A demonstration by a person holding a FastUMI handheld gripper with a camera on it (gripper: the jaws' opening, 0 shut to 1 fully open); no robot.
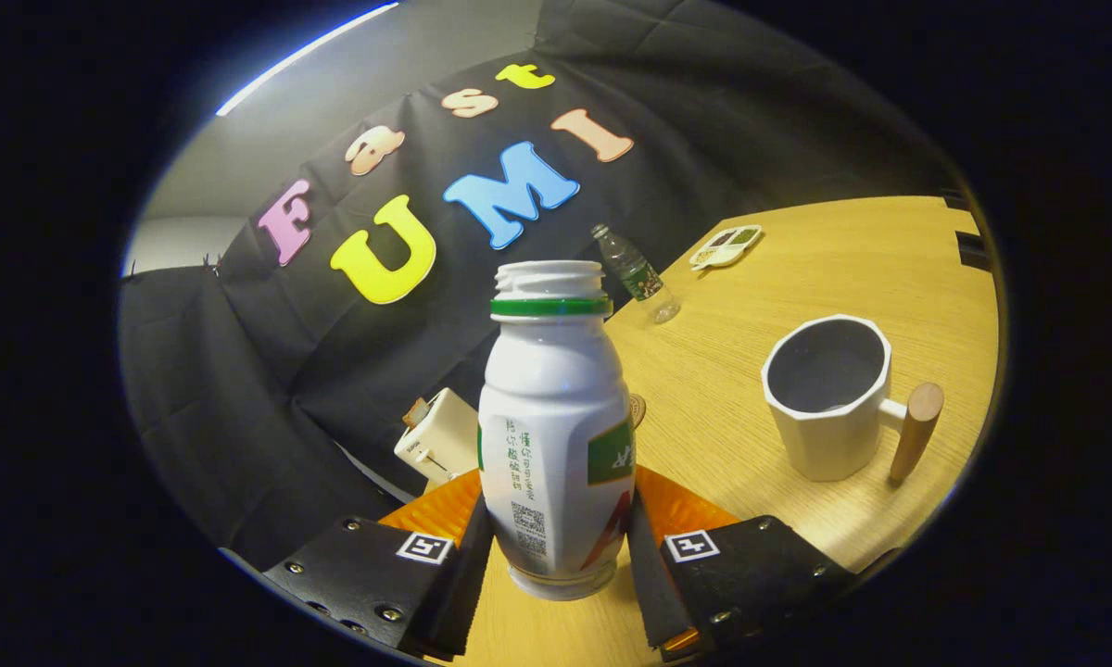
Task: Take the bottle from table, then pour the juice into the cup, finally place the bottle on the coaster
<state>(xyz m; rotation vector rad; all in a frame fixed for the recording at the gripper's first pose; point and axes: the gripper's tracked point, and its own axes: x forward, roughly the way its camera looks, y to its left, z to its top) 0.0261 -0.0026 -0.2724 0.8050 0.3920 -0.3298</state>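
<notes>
A white juice bottle [556, 435] with a green neck ring and an uncapped mouth stands between my fingers, and my gripper [556, 547] is shut on its lower body, one finger pressing each side. The whole view is tilted relative to the table. A white faceted cup [829, 398] with a wooden handle [917, 431] stands on the wooden table [751, 306], beyond my fingers and to the right of the bottle. Its inside looks dark and I cannot tell what it holds. A small round brown edge, perhaps the coaster [638, 409], peeks out just behind the bottle.
A clear plastic water bottle [637, 273] stands far back near the cloth wall. A small white tray [726, 246] with compartments lies beyond it to the right. A white box [440, 437] sits left of the held bottle, by the table's edge.
</notes>
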